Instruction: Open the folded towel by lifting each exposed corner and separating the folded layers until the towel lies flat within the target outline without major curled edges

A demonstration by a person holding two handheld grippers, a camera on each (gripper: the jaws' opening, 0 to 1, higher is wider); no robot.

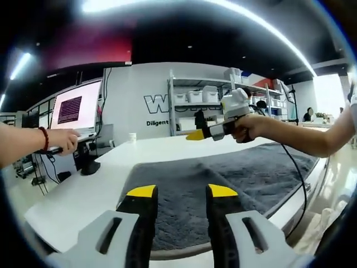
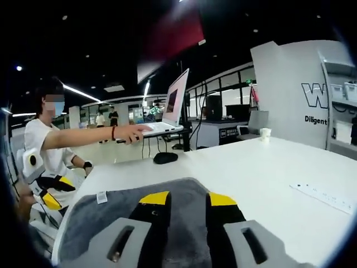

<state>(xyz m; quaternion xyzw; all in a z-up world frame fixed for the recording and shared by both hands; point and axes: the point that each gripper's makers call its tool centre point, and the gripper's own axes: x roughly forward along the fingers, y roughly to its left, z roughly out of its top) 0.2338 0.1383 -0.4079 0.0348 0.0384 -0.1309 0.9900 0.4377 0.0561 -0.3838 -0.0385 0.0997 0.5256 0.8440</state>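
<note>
Left gripper view: left claw (image 1: 181, 191) low at the near edge, yellow-tipped jaws set narrowly apart with nothing between them, poised over the near edge of the grey towel (image 1: 223, 178); towel spread across the white tabletop (image 1: 83, 195), running from near centre out to the far right; no outline discernible on the tabletop around it. Right claw (image 1: 195, 135) entering from the right, held in a hand (image 1: 251, 127) above the towel's far part, yellow tip pointing left, gap between its jaws not readable from this angle; black cable (image 1: 295, 173) trailing from it down across the towel's right side. Another person's hand (image 1: 64, 139) at far left, red band on the wrist, resting by a laptop (image 1: 75, 109) with a lit screen; beyond, a shelving unit (image 1: 212, 106) with white bins against a grey wall; small white cup (image 1: 132, 137) on the tabletop's far edge.

Right gripper view: right claw (image 2: 187, 199) at the bottom, jaws slightly parted, empty, over the towel (image 2: 106, 212); towel lying on the near left of the tabletop (image 2: 251, 178), small white label (image 2: 101, 196) near its left edge. Left claw (image 2: 50, 192) low at the far left beside the tabletop; white power strip (image 2: 326, 195) on the right; black mouse (image 2: 165, 158) farther off; seated person in a white shirt (image 2: 42, 142) at left, arm stretched to the laptop (image 2: 170, 109); white cup (image 2: 265, 134) at the far right.
</note>
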